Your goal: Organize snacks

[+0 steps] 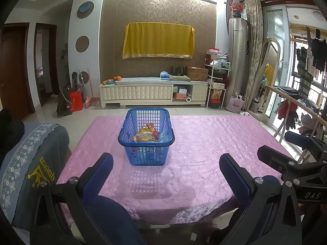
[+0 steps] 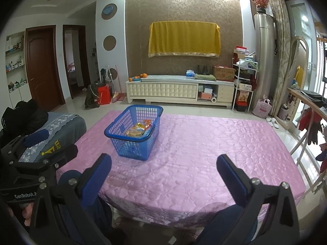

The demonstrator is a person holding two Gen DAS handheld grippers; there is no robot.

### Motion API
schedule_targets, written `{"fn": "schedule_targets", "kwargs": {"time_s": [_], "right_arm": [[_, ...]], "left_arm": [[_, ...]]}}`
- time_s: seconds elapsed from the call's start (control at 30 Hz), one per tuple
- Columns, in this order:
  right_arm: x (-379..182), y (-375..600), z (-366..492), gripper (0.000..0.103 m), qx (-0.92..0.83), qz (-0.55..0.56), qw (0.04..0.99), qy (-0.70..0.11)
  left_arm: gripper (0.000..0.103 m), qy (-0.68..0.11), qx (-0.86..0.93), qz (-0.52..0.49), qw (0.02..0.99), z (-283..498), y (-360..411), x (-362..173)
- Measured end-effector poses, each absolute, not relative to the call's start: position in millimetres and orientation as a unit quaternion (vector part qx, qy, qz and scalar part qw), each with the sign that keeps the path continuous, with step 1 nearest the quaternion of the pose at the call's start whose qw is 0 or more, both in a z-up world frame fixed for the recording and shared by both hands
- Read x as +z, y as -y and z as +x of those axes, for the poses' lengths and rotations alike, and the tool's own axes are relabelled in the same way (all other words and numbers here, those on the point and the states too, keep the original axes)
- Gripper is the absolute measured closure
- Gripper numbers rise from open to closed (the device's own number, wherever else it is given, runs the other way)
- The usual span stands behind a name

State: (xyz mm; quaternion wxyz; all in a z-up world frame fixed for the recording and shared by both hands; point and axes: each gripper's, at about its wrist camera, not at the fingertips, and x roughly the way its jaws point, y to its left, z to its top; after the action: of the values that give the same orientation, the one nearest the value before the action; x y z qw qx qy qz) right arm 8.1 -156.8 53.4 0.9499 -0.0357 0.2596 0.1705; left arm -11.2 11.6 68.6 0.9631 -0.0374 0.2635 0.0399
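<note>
Blue-padded fingers of the left gripper [image 1: 166, 165] fill the bottom of the left wrist view, spread wide with nothing between them, hanging over the near edge of the pink quilted table [image 1: 204, 143]. Beyond them, well apart, stands the blue basket [image 1: 146, 137], upright near the table's middle, with the snacks [image 1: 146, 135] piled inside it: orange and yellow packets, one red-edged. To the right of the basket, the black frame of the other tool shows at the picture's edge.

From the right wrist view, the right gripper [image 2: 163, 165] likewise stands wide apart and holds nothing. The basket sits ahead and to its left, packets visible within. No loose packet lies on the cloth around the basket.

Judging from this, the gathering looks finished or nearly so; at most, straightening the packets remains.
</note>
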Motion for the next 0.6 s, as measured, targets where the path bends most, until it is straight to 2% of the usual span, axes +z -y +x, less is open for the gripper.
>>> {"fn": "schedule_targets", "kwargs": {"time_s": [0.6], "right_arm": [[52.4, 156.1, 7.5, 0.0, 0.17, -0.037, 0.949, -0.264]], "left_arm": [[0.0, -0.269, 0.036, -0.048, 0.961, -12.8, -14.0, 67.0]]}}
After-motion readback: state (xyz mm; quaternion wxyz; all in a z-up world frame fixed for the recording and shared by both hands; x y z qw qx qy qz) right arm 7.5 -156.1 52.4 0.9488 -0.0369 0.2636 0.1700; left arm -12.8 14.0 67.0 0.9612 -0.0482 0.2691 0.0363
